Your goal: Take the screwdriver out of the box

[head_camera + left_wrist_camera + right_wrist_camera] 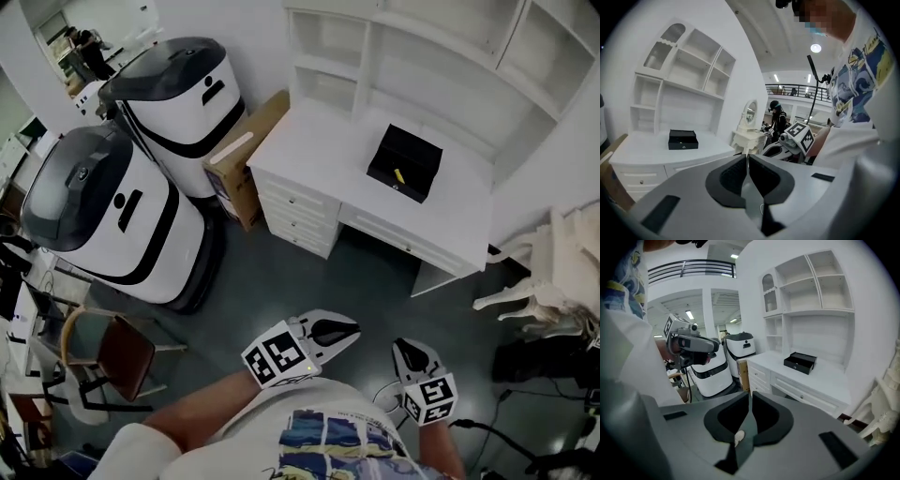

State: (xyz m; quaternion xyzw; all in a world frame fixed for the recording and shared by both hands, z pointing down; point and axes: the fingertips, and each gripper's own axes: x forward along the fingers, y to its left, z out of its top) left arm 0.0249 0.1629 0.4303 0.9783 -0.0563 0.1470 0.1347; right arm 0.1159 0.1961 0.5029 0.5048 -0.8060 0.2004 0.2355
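Note:
A black open box (405, 162) sits on the white desk (319, 141), far ahead of me, with a yellow screwdriver (399, 175) lying in it. The left gripper view shows the box (683, 139) as small and distant, as does the right gripper view (802, 362). My left gripper (347, 331) and right gripper (410, 349) hover close to my body above the floor, well short of the desk. Both are shut with nothing between the jaws, as the left gripper (746, 159) and right gripper (750, 397) views show.
Two large white-and-black machines (178, 94) (103, 216) stand left of the desk, with a cardboard box (246, 159) leaning between them and the desk drawers (300, 211). A chair (117, 352) is at lower left. White carved furniture (553, 272) stands at right. Shelves (431, 56) rise behind the desk.

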